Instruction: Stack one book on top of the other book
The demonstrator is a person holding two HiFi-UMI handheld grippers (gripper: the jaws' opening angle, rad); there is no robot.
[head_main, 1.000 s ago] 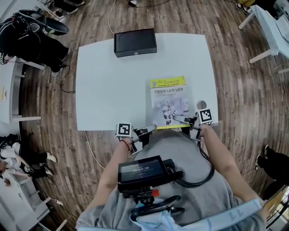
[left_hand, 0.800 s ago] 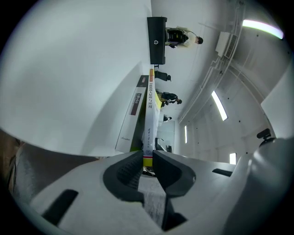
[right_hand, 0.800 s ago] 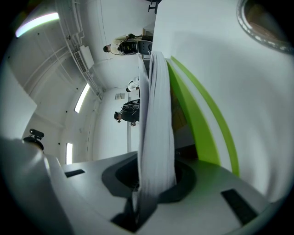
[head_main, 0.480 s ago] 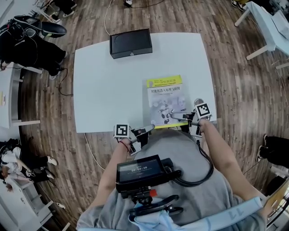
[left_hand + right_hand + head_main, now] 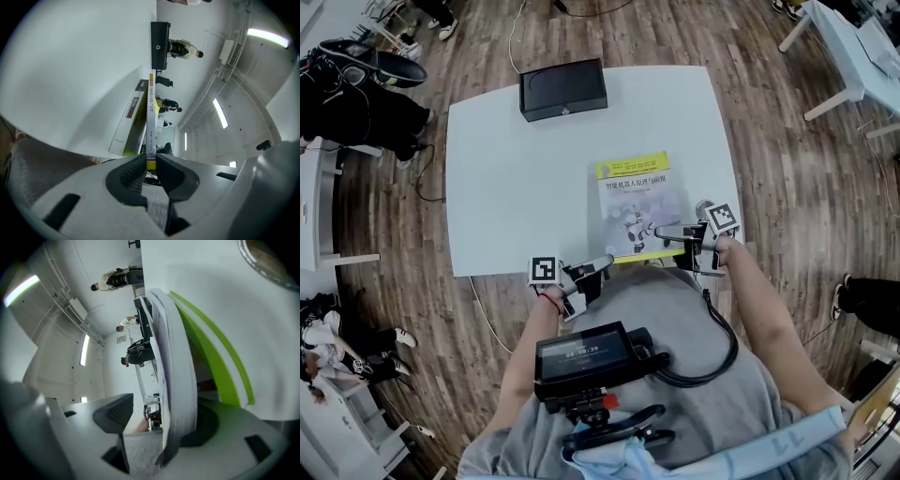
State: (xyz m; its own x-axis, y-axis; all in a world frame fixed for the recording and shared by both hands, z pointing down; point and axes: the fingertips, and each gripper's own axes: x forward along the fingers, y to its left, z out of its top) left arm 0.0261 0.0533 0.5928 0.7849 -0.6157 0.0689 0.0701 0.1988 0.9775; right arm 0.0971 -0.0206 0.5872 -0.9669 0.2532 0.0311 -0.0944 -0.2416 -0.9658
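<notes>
Looking down mostly hides the lower book [image 5: 132, 112], plain from the left gripper [image 5: 602, 265], which pinches the top book [image 5: 635, 202]; right gripper [image 5: 664, 242] jaws have just spread around its pages.

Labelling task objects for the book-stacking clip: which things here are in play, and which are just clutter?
In play:
- top book
- lower book, under it

Just lying about:
- black box, at the far edge of the white table
- second table, far right
</notes>
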